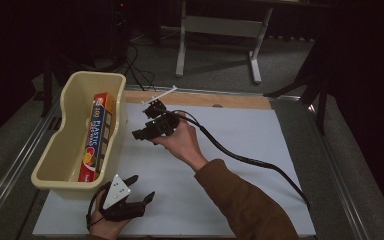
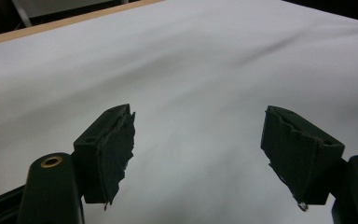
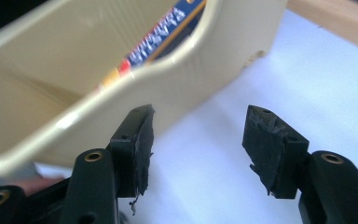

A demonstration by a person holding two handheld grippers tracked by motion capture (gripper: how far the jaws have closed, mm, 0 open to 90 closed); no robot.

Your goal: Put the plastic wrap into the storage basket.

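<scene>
High view: a dim room with grey floor, a white-legged frame at the back, and a bench (image 1: pixel 240 100) covered by one white sheet (image 1: pixel 240 145). One cream bin (image 1: pixel 67 150) stands at the sheet's left edge, its long axis running from near to far. One box of plastic wrap (image 1: pixel 96 135) lies inside it against the right wall, standing on its long edge, its long axis parallel to the bin's. The right tongs (image 1: pixel 147 120), held in the person's right hand (image 1: pixel 180 140), hover just right of the bin's far half with the jaws parted and pointing left towards it; nothing is between them. A black cable (image 1: pixel 240 157) trails from them across the sheet. The left tongs (image 1: pixel 142 187) sit near the bin's near corner, jaws spread and empty, pointing right.

Left gripper view: the left tongs (image 2: pixel 198 140) stand released over bare white sheet (image 2: pixel 191 60), with a strip of the bench's wooden edge at the top.

Right gripper view: the right tongs (image 3: pixel 198 140) are released, empty, aimed at the bin's outer wall (image 3: pixel 205 60); the box (image 3: pixel 163 35) shows beyond the rim, inside the bin.
</scene>
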